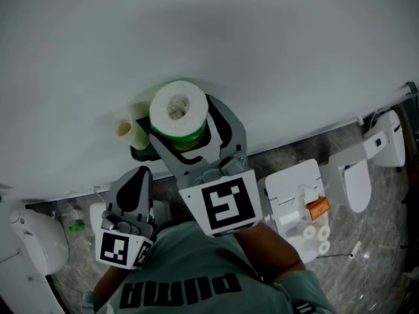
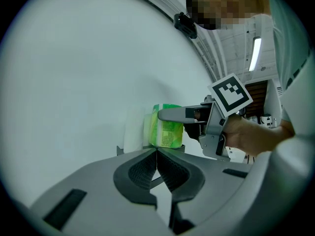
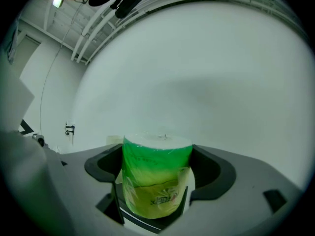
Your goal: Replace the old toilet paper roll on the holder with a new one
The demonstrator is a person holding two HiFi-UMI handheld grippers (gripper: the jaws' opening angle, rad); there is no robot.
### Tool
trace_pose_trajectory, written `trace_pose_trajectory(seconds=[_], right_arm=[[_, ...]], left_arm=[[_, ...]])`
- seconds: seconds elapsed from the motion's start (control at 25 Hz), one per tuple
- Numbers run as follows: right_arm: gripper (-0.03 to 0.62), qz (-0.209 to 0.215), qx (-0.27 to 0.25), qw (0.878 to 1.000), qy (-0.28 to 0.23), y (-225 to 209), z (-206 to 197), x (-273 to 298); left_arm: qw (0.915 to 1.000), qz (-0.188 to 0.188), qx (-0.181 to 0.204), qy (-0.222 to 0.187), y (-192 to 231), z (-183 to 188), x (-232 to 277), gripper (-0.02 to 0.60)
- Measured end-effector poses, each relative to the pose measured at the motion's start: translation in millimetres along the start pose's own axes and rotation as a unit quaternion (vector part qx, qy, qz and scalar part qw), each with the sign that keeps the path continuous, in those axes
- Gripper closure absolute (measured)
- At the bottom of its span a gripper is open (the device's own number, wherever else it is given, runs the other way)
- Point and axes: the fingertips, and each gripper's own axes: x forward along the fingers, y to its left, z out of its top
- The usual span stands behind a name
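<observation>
At a white wall [image 1: 275, 51] fitted with a dark holder [image 1: 140, 153], the swap looks to be at its placing stage. The new roll [image 1: 178, 108], sealed in a green-and-yellow wrapper, stands between the jaws of the right gripper [image 3: 157, 166]. Those jaws are spread as wide as they go and bracket the roll's sides closely. No gap shows at the pads in the right gripper view, so it is hard to settle whether they press or only flank. The roll seems to rest on the holder's black ledge rather than hang in a grip. A bare cardboard tube [image 1: 123, 126], apparently the spent roll, sits just beside it on the left, close to the wall. The left gripper [image 2: 156, 152], jaws closed together on nothing, hangs lower and nearer the person, short of the holder.

The roll stands upright, its long axis running up and down, parallel to the wall. The open core end faces up toward the head camera, and the wrapper's yellow band is at the bottom.

On this reading, the right gripper next needs to draw straight back, level, without dragging the wrapper or tipping the roll. The left gripper would have to open before taking the old tube away
</observation>
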Motion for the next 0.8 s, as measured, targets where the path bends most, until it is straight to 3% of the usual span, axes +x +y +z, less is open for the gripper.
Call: trace_pose_trajectory(seconds=[0.4, 0.8], right_arm=[[0.169, -0.035, 0.024, 0.999, -0.034, -23, 19, -36], [0.169, -0.079, 0.062, 0.994, -0.034, -58, 9, -67]], left_arm=[[0.9991, -0.04, 0.004, 0.014, -33, -6, 10, 0.577], [0.9969, -0.078, 0.011, 0.011, -64, -8, 22, 0.577]])
